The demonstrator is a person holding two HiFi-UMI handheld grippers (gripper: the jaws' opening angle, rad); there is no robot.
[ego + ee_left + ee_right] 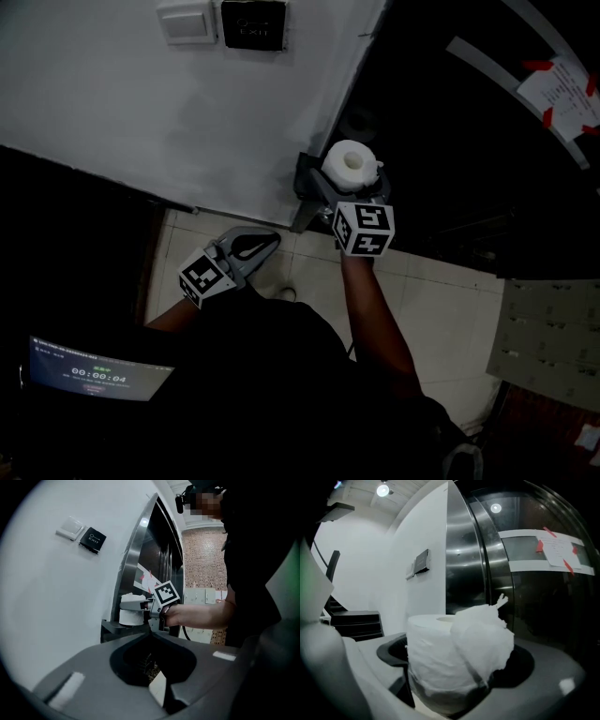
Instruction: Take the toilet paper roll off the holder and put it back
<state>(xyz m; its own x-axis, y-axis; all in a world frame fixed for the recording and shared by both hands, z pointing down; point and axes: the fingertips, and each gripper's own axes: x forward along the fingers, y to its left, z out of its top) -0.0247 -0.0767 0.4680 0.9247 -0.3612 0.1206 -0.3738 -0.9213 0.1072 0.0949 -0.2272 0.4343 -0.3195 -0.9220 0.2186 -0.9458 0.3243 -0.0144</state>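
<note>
The white toilet paper roll (352, 161) stood upright on the dark grey metal holder (307, 184) by the wall (141, 103). My right gripper (360, 193) had its jaws spread wide, one on each side of the roll, not pressing it. The left gripper (265, 242) hung aside, jaws closed and empty. I judged I should centre the roll, close softly on its firm body, not on the loose crumpled tail (485, 634), then lift straight up.

White toilet paper roll (349, 164), white wall (112, 103), black exit plate (253, 23), pale floor tiles (441, 300).
</note>
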